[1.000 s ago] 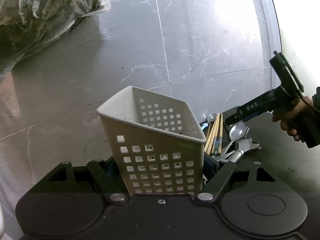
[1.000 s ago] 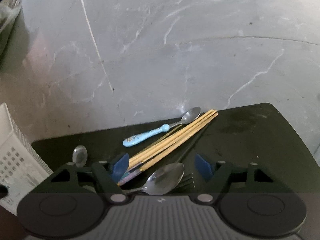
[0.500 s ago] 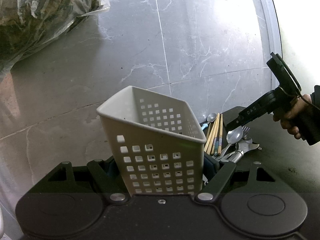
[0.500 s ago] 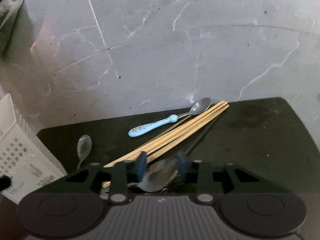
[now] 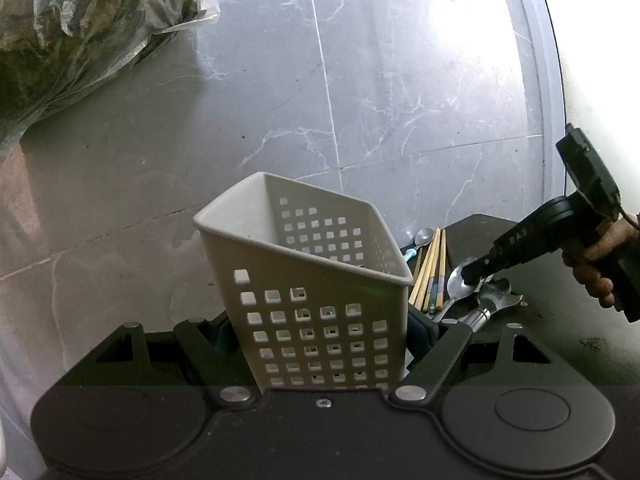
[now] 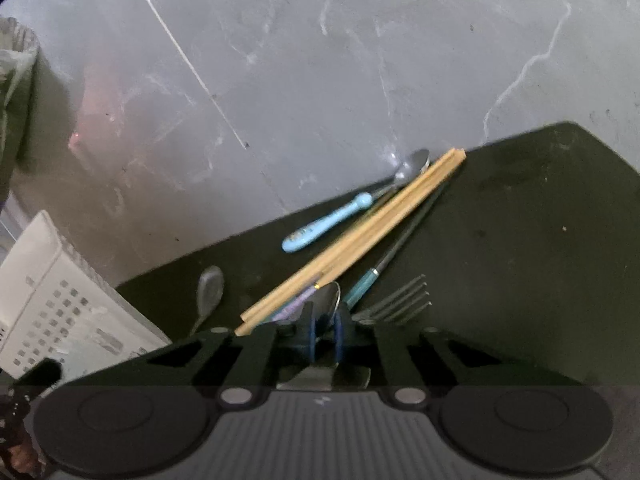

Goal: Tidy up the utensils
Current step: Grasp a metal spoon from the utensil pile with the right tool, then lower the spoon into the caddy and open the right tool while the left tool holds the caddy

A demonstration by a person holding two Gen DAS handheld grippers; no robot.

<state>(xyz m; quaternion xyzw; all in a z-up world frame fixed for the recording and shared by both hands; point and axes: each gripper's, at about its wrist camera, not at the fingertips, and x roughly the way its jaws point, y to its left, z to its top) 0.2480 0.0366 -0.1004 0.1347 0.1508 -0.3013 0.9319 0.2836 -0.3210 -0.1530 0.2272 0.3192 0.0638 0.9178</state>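
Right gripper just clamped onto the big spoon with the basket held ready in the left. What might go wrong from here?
1. The right gripper has just been closing on the metal spoon at its bowl, a smooth curved spot; it may slip or swing.
2. The spoon lies against the chopsticks and fork; lifting could drag them across the black mat.
3. The white basket is tilted in the left gripper; a spoon dropped in could shift it.

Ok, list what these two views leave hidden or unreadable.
- Left wrist view: the white basket hides the utensil handles behind it and its own base; the left claw body covers that.
- Right wrist view: the right claw, just closing, covers most of the metal spoon it pinches; only the bowl tip shows.
- Right wrist view: the fork handle is hidden under the claw.
- Both views: the plastic-wrapped bundle is cut by the edge.
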